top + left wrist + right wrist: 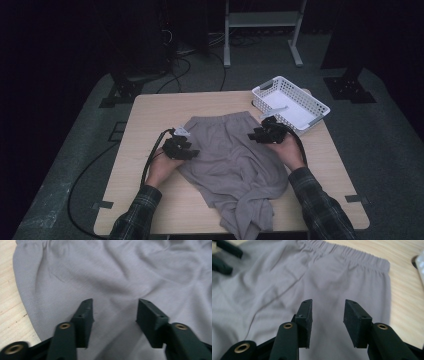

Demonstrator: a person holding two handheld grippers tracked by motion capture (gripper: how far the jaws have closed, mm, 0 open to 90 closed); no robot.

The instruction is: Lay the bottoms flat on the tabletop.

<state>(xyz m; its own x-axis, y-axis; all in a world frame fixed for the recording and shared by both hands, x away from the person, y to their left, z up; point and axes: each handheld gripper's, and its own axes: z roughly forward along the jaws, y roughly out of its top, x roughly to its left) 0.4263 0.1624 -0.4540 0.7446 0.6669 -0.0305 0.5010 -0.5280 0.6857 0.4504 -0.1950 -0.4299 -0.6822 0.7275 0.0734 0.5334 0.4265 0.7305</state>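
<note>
The grey shorts [235, 160] were spread on the worktop [150, 110]; the left tool [115, 312] and right tool [328, 312] were held apart above them, nothing gripped.

The grey soft cloth shorts [235, 160] lie spread and wrinkled, elastic waistband toward the white perforated plastic basket [290, 102].

no readable text, labels, brands, numbers or signs anywhere
</note>
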